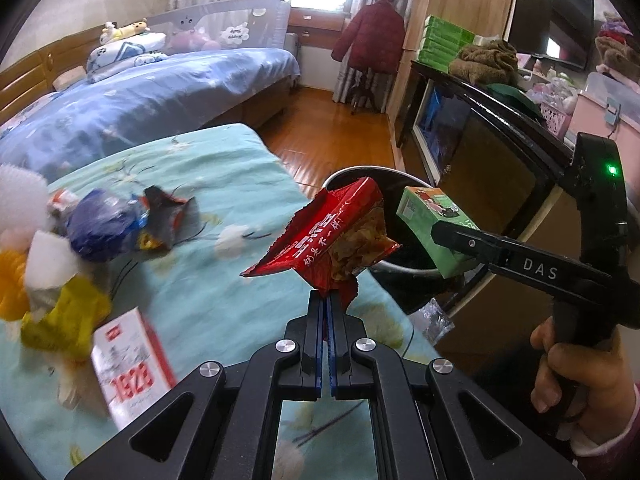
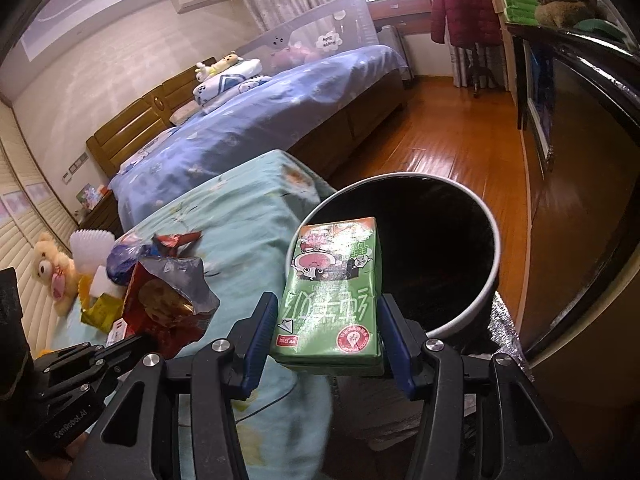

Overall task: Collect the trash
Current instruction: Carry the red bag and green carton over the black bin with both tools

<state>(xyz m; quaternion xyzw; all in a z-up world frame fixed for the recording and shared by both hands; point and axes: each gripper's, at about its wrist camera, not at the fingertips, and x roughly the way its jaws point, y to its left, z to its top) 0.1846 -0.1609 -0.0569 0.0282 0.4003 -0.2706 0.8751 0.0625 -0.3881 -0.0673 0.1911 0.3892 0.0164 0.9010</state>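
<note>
Far to the left of the left gripper's jaws lies the rest of the trash pile [image 1: 80,240] on the teal-covered bed [image 1: 224,168]: white paper cups, a blue crumpled bag, a torn grey-and-red wrapper, yellow packaging and a white carton printed 1928 [image 1: 132,360], all blurred. None of it is touched.

The left gripper [image 1: 328,300] is clenched on the bottom corner of a red snack wrapper [image 1: 320,240], which stands up and ahead of the jaws. Pinching only a corner probably lets the empty bag fall free once the jaws part. The wrapper sits just short of the bin's near rim, not clearly over the opening.

Right of that, the round black trash bin [image 2: 492,280] stands on the wooden floor against the bed's edge, its mouth open and dark, so I cannot tell what it holds.

The right gripper [image 2: 326,332] grasps a green milk carton [image 2: 332,280] across its lower sides, the carton pointing forward over the bin's near rim. A side grip like this keeps the rigid box steady for the drop.

Further right a dark glass-fronted cabinet [image 1: 500,160] stands close behind the bin, limiting room on that side. The two grippers are near each other at the rim and could crowd one another.
</note>
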